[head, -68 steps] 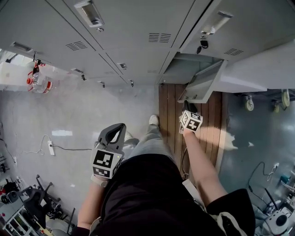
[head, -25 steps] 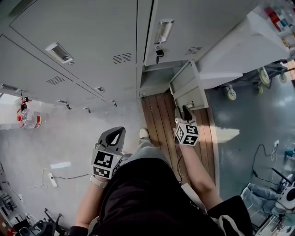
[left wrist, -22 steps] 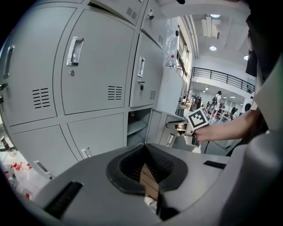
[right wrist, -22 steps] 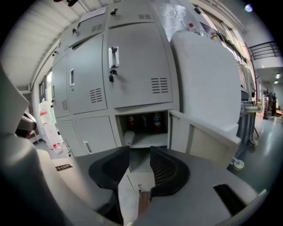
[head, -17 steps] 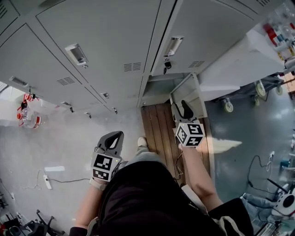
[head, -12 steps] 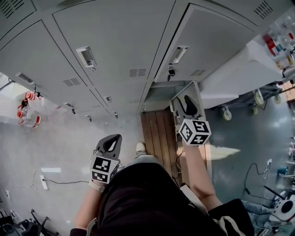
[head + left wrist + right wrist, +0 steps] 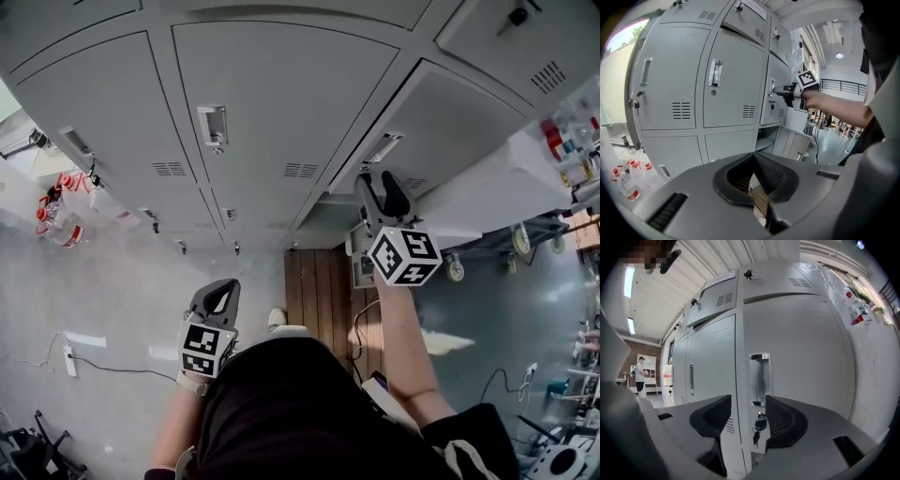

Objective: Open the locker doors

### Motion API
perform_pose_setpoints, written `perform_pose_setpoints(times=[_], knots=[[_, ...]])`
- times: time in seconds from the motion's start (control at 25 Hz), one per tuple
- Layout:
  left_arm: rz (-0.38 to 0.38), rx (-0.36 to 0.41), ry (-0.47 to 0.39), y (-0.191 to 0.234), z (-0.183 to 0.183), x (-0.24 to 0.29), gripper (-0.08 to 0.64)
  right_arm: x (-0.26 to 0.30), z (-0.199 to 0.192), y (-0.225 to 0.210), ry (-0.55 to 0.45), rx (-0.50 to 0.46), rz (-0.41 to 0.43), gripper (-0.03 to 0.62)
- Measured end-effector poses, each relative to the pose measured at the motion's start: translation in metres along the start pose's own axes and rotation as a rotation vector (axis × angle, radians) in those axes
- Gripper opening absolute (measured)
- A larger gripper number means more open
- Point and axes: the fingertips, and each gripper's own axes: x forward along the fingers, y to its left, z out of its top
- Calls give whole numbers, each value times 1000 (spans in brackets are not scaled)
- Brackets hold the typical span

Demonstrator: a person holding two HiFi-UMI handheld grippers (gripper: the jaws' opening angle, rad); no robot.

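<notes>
A wall of grey lockers (image 7: 281,103) fills the upper half of the head view. In the right column a low locker (image 7: 323,225) stands open, its door (image 7: 790,143) swung out. My right gripper (image 7: 378,189) is raised in front of the tall door (image 7: 441,103) above it. Its jaws are opening with nothing between them. The right gripper (image 7: 747,402) points at that door's recessed handle (image 7: 759,379), with a key (image 7: 756,428) hanging in the lock below. My left gripper (image 7: 223,286) hangs low by the hip, shut and empty; its pads (image 7: 752,159) meet.
Water bottles with red caps (image 7: 61,202) stand on the floor at left, near a power strip (image 7: 67,361). Wooden boards (image 7: 319,281) lie under the open locker. A wheeled cart (image 7: 487,248) stands right of the lockers. A person (image 7: 641,373) stands far down the row.
My right gripper has risen from the low open door up to the tall door's handle, and its jaws have spread. The head view has tilted upward. The left gripper has stayed low.
</notes>
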Motion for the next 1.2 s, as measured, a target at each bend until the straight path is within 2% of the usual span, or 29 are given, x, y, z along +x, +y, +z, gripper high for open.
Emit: perform_pose_setpoints(times=[0.28, 0.6, 0.84, 1.2], knots=[[56, -42, -19, 12, -5, -1, 18, 32, 26, 10, -26, -41, 31, 256], [96, -69, -21, 21, -3, -3, 18, 52, 32, 10, -27, -28, 35, 261], [116, -85, -19, 28, -8, -5, 18, 58, 32, 8, -32, -31, 7, 259], [95, -85, -9, 32, -14, -9, 18, 42, 30, 6, -35, -31, -67, 233]])
